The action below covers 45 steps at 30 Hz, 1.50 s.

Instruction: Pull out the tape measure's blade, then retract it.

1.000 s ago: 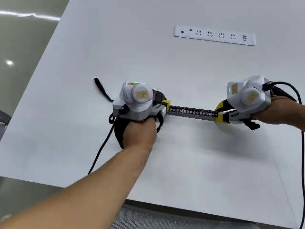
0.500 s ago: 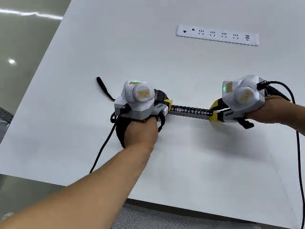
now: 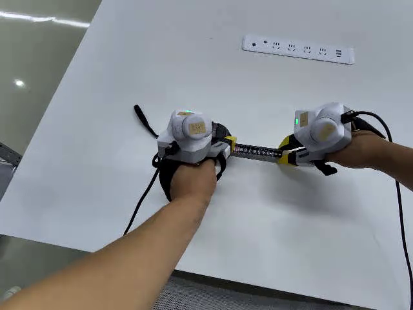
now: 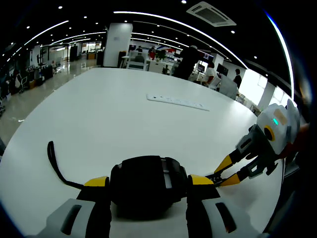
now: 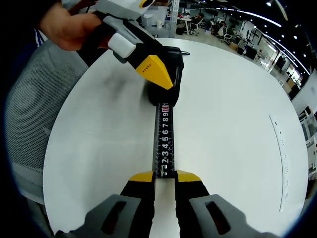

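**Head view.**
- Left tool [image 3: 218, 147]: clenched around the tape measure case [image 3: 217, 132], which sits low on the white worktop [image 3: 129, 97].
- Right tool [image 3: 288, 155]: pinched shut on the tip of the blade [image 3: 257, 152].
- Blade: a short length is out, straight, spanning from one tool to the other.
- Power strip [image 3: 298, 49]: beyond both tools, well apart.

**Left gripper view.**
- Case: between the jaws, touching both yellow pads.
- Black strap [image 4: 52, 158]: trails off to that tool's left.
- Right tool: ahead and to the right, with the blade end in its tips.

**Right gripper view.**
- Blade: numbered face up, running straight ahead from the closed jaws to the case mouth.
- Left tool: at the far end, on the case.

**Step, as judged.** The blade is drawn out. Whether the pull is ending or the retract has begun cannot be told.

**Next move, as judged.** The retract calls for the right tool to travel toward the case in line with the blade, gripping until the tip reaches the mouth. The left tool should steady the case.
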Available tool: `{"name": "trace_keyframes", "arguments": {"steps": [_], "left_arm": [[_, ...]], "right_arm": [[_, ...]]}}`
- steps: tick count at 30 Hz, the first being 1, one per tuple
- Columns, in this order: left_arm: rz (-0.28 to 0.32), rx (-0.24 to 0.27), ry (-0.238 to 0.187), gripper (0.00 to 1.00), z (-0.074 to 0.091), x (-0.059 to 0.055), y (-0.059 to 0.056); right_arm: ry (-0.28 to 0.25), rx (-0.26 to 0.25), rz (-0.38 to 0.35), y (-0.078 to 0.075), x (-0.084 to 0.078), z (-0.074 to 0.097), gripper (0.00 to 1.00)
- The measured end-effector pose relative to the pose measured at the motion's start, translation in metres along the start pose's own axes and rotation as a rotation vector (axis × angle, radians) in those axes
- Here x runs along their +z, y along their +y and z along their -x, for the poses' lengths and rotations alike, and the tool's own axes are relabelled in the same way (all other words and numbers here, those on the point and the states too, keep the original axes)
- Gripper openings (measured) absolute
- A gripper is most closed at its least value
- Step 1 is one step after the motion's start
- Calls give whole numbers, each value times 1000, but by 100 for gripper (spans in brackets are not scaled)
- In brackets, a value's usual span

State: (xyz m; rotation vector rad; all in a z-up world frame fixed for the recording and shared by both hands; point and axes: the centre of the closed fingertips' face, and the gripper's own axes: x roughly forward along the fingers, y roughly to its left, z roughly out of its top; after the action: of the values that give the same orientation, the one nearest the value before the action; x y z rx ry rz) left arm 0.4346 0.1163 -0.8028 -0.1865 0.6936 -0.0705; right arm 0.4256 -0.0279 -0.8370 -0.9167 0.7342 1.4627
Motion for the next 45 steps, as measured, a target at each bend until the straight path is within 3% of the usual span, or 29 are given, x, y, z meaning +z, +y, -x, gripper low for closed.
{"name": "trace_keyframes", "arguments": {"steps": [45], "left_arm": [[14, -9, 3, 58, -4, 0, 1]], "right_arm": [[-48, 14, 20, -2, 47, -25, 11]]}}
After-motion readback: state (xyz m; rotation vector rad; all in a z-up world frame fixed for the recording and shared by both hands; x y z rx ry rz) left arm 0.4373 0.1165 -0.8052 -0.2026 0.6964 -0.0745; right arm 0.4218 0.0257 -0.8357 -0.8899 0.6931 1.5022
